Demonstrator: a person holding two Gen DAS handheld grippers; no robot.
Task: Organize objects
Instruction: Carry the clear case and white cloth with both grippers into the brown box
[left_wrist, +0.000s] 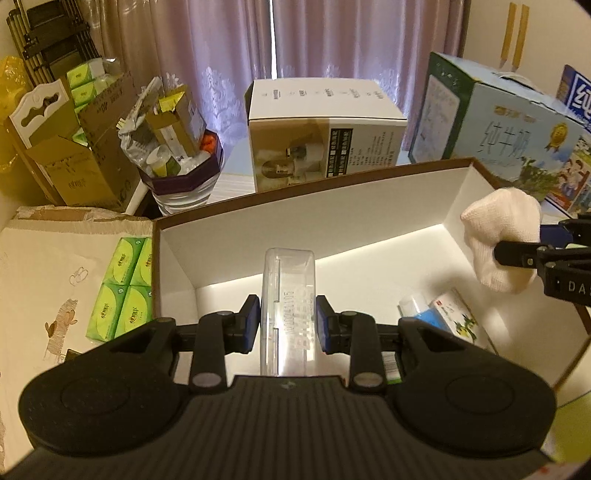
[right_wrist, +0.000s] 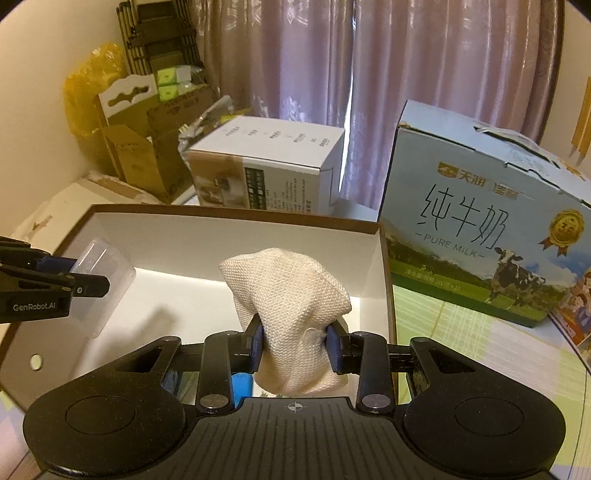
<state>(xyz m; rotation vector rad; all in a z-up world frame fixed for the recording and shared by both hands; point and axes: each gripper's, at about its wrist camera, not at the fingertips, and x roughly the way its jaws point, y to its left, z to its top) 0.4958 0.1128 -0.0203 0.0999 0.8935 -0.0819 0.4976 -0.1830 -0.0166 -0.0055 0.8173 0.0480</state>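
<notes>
Left wrist view: my left gripper (left_wrist: 287, 320) has its blue pads clamped tight on the long sides of a clear plastic case (left_wrist: 287, 306), and the case's long axis runs straight out ahead along my fingers, its rounded far end pointing at the back wall of the open white box (left_wrist: 314, 210). It hangs above the box floor, tilted downward with the tool. Off to the right my right gripper (left_wrist: 517, 254) comes in sideways, pinching a white knitted cloth bundle (left_wrist: 498, 236) over the box's right end. Down on the box floor near that corner lie a small blue-and-white packet (left_wrist: 419, 308) and a printed carton (left_wrist: 456, 314), just beside each other.

Right wrist view: my right gripper (right_wrist: 294, 345) squeezes the cloth bundle (right_wrist: 288, 295) at its waist, so it bulges above the pads, standing upright over the box (right_wrist: 236, 216). The clear case (right_wrist: 101, 273) shows at left, angled down into the box. Behind stands a pure-milk carton (right_wrist: 480, 236).
</notes>
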